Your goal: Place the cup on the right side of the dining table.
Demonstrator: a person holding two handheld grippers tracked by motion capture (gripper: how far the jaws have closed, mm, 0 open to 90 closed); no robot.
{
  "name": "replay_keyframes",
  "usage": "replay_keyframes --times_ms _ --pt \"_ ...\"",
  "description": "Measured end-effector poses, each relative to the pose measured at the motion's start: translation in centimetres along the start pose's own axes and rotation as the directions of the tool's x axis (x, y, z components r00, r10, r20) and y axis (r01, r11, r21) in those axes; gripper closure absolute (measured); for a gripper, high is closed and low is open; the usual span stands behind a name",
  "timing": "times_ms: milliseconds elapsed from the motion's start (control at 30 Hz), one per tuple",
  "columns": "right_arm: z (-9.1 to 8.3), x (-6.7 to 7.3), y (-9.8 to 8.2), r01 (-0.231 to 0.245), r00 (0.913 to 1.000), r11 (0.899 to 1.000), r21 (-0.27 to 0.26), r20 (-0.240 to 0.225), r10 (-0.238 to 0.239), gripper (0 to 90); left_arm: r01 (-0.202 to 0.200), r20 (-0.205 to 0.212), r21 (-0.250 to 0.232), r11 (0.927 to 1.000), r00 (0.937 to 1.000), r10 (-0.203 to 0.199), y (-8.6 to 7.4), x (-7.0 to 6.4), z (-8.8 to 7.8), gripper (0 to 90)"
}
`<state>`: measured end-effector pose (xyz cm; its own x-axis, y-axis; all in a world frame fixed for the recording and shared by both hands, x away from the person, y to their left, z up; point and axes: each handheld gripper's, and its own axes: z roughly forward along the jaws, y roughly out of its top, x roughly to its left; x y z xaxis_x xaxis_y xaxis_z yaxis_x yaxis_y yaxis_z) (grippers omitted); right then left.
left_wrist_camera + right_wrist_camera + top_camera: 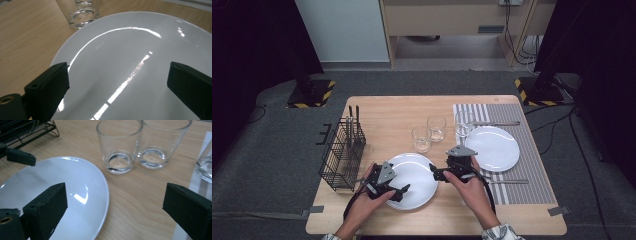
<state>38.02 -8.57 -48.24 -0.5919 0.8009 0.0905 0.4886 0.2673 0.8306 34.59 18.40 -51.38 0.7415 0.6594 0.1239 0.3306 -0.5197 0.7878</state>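
White plate lies under the spread left claw.

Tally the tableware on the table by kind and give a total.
White plates: 2, one near the grippers, one on the striped mat
Clear glasses: 3
Wire cutlery basket: 1
Cutlery pieces lying by the mat plate: 2
Total: 8, not counting the utensils in the basket, which cannot be counted.

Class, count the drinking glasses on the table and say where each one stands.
3: one glass behind the near plate, a second beside it, a third on the striped placemat.
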Motion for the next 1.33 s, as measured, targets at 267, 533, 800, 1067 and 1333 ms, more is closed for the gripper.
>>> replay_keyframes --times_ms 267,533,800,1067,1333 --pt "1.3 1.8 -1.2 0.002 0.9976 1.000 0.027 -0.070 0.000 5.2 -0.007 0.001 0.019 0.9998 1.0000 0.007 -0.5 0.4 -1.0 3.3" --pt "2.9 3.2 -1.4 0.028 0.9951 0.999 0.028 -0.096 -0.025 4.5 -0.015 0.000 0.030 0.9994 0.9999 0.015 -0.8 0.3 -1.6 3.3" --pt "4.5 3.9 -1.7 0.053 0.9949 0.998 0.024 -0.087 -0.050 4.9 -0.017 0.004 0.050 0.9986 0.9999 0.016 -1.2 0.2 -2.2 3.3" --pt "6.2 4.4 -1.7 0.064 0.9959 0.998 0.024 -0.066 -0.062 6.5 0.006 -0.034 0.062 0.9981 0.9994 -0.004 -1.3 0.7 -1.9 3.6" --pt "6.4 5.1 -1.4 0.120 0.9915 0.993 -0.004 -0.051 -0.120 5.9 0.005 -0.044 0.047 0.9989 0.9990 -0.003 -1.2 0.7 -1.9 3.6"
